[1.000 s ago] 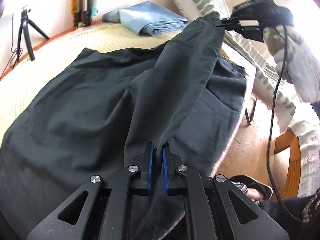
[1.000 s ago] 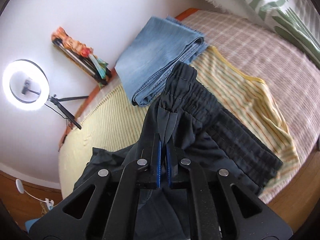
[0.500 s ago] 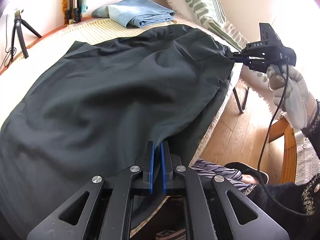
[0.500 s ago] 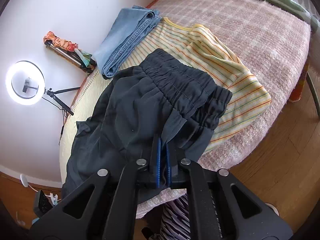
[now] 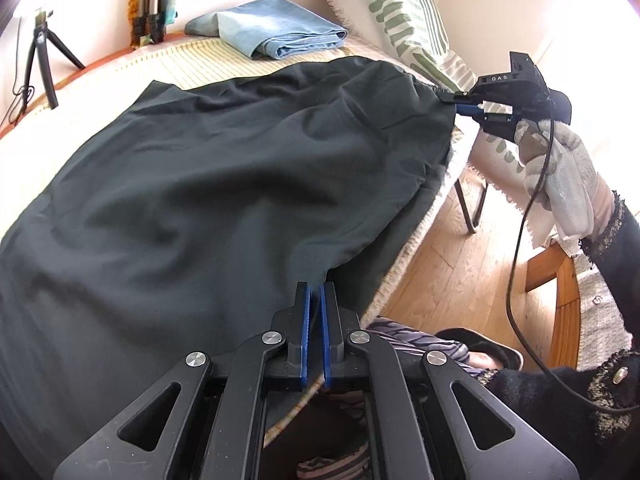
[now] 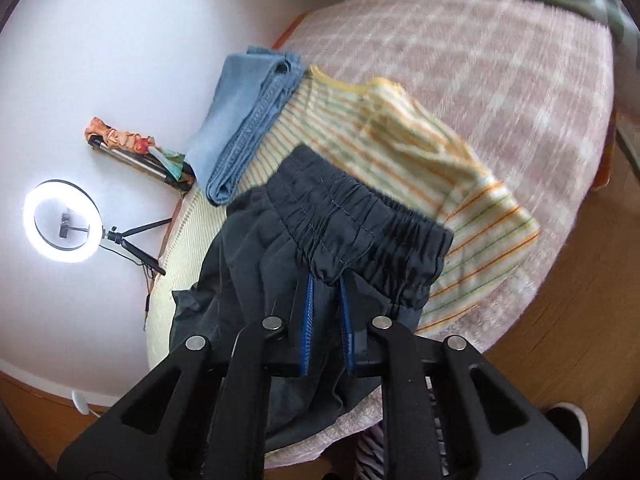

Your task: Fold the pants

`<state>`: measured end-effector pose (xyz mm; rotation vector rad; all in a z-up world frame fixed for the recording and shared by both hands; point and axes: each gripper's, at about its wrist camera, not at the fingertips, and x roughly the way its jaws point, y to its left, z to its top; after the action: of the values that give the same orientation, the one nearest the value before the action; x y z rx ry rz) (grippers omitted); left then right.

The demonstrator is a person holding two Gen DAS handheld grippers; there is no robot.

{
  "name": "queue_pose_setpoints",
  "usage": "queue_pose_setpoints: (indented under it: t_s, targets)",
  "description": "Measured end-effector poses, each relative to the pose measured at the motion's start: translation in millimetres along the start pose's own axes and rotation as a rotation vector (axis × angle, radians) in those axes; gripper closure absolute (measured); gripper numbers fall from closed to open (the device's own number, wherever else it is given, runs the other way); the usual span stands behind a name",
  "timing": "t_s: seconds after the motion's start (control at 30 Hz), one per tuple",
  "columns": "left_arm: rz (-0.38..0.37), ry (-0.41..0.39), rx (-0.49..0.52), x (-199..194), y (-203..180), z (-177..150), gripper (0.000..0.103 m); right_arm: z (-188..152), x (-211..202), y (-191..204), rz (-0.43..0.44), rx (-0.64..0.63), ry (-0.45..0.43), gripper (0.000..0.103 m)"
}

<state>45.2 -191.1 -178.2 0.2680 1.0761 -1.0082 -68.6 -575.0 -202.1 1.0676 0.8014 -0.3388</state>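
We pinch the dark pants [image 5: 224, 184] at lower centre with our left gripper [image 5: 314, 296] fingers while our right gripper [image 6: 326, 284], fingers spread around the waistband [image 6: 360, 220], appears to be letting go so the fold lies flat on the bed [image 6: 500, 80].

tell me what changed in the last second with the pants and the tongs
The black pants, lifted by the waistband a second ago, were laid flat on the bed. The right tongs have opened, letting go of the waistband. The left tongs stay shut on the fabric; the folded jeans are unmoved.

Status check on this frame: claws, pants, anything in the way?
Left claw shut on black pants hem edge. Right claw open at waistband. Folded jeans beyond, apart from the pants.
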Motion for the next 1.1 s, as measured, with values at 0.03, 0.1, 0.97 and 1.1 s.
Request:
queue_pose_setpoints:
  t_s: [0.03, 0.1, 0.97, 1.1]
  targets:
    - [-0.001, -0.003, 0.013, -2.2, -2.8, -1.1, 0.100, 2.6, -7.6, -0.8, 0.000, 0.001, -0.019, 0.090]
    - [-0.001, 0.001, 0.048, -3.9, -8.2, -3.8, 0.100, 7.5, -15.3, -3.6, -0.011, 0.005, -0.039, 0.091]
    - [-0.041, -0.028, 0.109, -6.3, -16.6, 4.9, 0.102, 10.9, -24.7, -11.6, 0.011, 0.006, 0.004, 0.090]
    - [-0.027, 0.036, 0.141, 13.9, -21.7, -6.8, 0.102, 4.9, -24.5, -15.8, -0.093, -0.051, 0.004, 0.091]
